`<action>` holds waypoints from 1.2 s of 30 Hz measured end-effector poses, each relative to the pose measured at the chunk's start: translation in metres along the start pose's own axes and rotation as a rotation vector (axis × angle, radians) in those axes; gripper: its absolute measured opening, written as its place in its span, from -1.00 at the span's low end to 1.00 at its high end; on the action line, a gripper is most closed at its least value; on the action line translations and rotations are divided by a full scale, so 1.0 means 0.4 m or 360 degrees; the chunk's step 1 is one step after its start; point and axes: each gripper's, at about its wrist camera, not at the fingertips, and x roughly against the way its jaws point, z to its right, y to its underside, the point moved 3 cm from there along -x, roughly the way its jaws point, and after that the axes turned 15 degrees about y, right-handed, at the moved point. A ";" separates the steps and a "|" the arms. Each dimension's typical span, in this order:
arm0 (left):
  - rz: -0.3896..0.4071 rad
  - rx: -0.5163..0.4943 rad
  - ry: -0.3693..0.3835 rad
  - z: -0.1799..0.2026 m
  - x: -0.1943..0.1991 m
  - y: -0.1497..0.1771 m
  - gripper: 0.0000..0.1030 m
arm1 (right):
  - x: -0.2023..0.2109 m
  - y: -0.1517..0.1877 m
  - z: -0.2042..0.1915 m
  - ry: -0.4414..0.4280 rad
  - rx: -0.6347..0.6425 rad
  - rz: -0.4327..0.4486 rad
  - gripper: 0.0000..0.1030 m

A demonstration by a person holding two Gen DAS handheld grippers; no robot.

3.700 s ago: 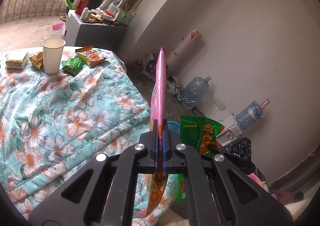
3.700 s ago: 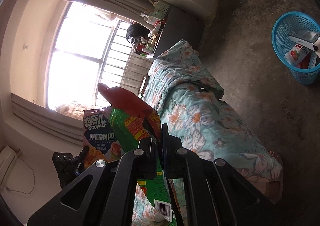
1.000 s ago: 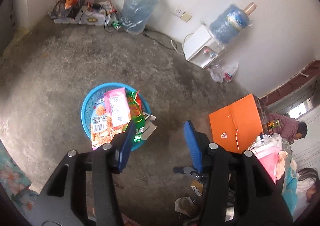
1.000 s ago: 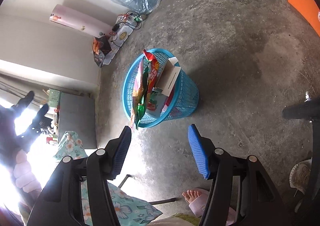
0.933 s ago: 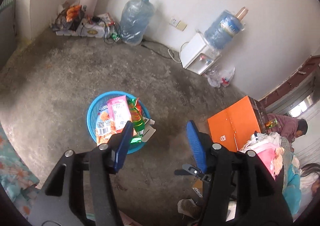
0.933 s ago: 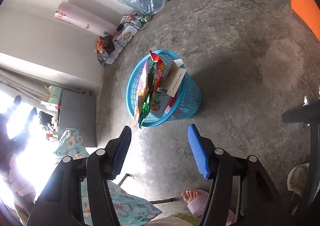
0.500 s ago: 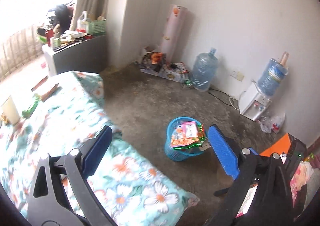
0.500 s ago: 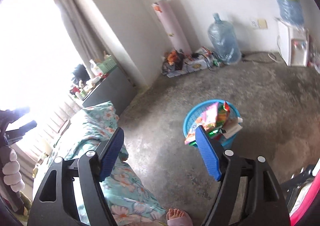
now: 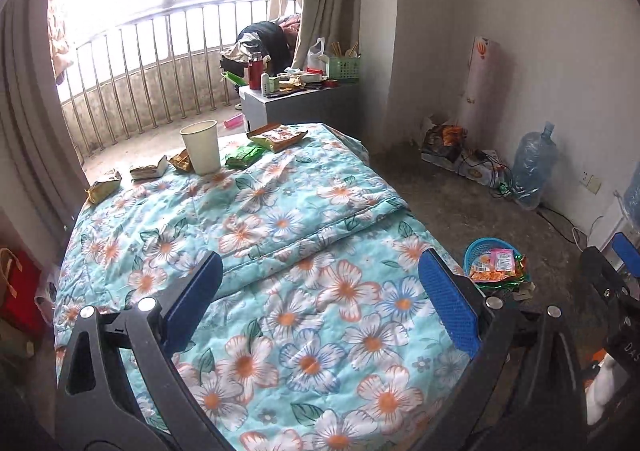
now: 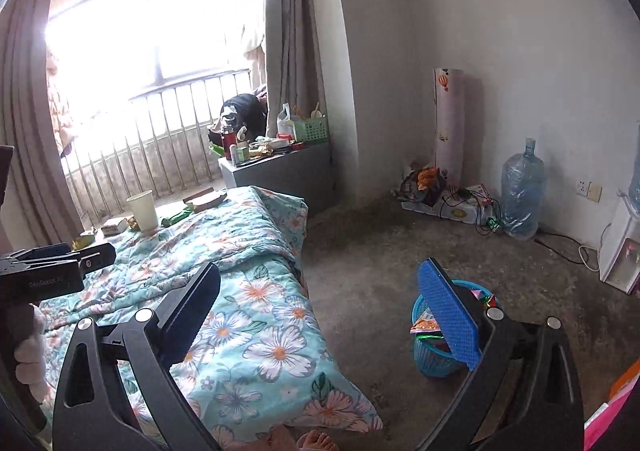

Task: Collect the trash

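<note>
My left gripper (image 9: 320, 299) is open and empty above the near end of a floral quilt (image 9: 280, 235). At the quilt's far end stand a paper cup (image 9: 201, 147) and several snack wrappers: a green one (image 9: 245, 155), an orange-green bag (image 9: 276, 137), a small packet (image 9: 150, 170) and another (image 9: 103, 189). A blue trash basket (image 9: 494, 265) with wrappers in it stands on the floor at the right. My right gripper (image 10: 318, 305) is open and empty, over the bed's edge; the basket (image 10: 430, 351) sits partly behind its right finger. The cup (image 10: 143, 210) shows far left.
A grey cabinet (image 9: 296, 103) with clutter stands beyond the bed by the balcony railing. A water bottle (image 10: 522, 191), a roll (image 10: 448, 123) and cables lie along the right wall. Bare concrete floor (image 10: 380, 259) lies between bed and wall. A bare foot (image 10: 316, 441) is at the bottom.
Both grippers dropped their snack bags into the blue basket, opened, and swung away from it toward the bed. The basket now sits low at the right in both views.
</note>
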 end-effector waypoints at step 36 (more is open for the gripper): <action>-0.0296 0.0225 0.0039 0.052 0.029 0.219 0.83 | 0.043 0.180 0.045 0.0192 0.0261 -0.0559 0.87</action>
